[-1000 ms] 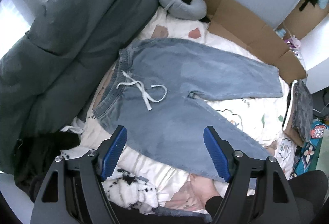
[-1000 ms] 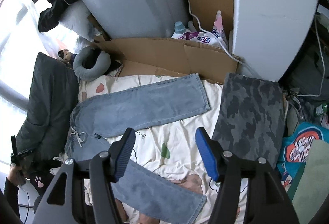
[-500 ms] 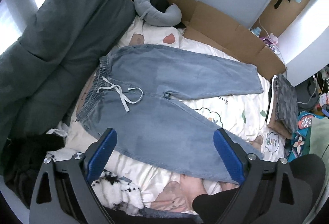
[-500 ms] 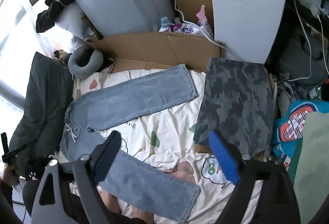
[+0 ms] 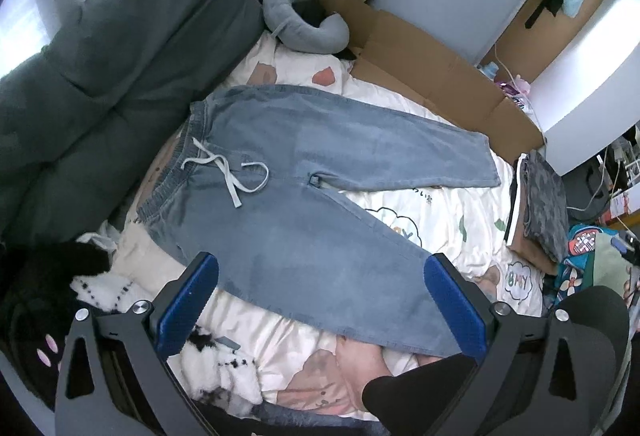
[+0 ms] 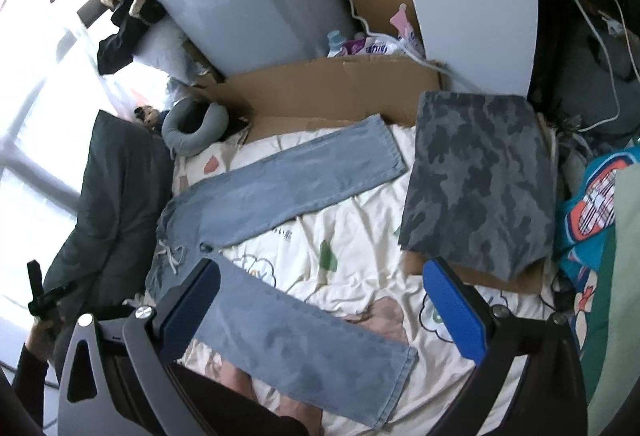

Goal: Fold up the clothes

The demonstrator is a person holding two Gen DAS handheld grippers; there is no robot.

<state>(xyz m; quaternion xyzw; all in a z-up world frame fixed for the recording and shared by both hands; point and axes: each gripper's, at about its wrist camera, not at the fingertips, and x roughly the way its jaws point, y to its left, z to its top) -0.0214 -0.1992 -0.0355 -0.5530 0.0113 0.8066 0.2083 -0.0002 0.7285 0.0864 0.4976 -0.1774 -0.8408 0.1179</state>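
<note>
Light blue jeans (image 5: 304, 204) lie flat on the cream patterned bed sheet (image 5: 472, 224), legs spread in a V, waistband and white drawstring (image 5: 228, 172) to the left. My left gripper (image 5: 322, 302) hovers above the near leg's thigh, its jaws opening wide, nothing pressed between the blue pads (image 5: 188, 302). In the right wrist view the near leg (image 6: 304, 348) runs between the blue pads (image 6: 454, 310) of my right gripper (image 6: 320, 316), which hangs above the hem end, jaws also opening, touching no cloth. The far leg (image 6: 296, 188) stretches toward the cardboard.
A folded grey camouflage garment (image 6: 480, 176) lies at the sheet's right edge. Dark grey bedding (image 5: 100, 76) bounds the left, a grey neck pillow (image 5: 304, 24) and flattened cardboard (image 5: 432, 76) the far side. A fluffy white-and-black cloth (image 5: 216, 368) and a black-clad limb (image 5: 404, 392) lie near me.
Both grippers' jaws have spread wider. The left gripper has drawn back, so more of the jeans shows. The right gripper has sunk and shifted toward the near leg's hem.
</note>
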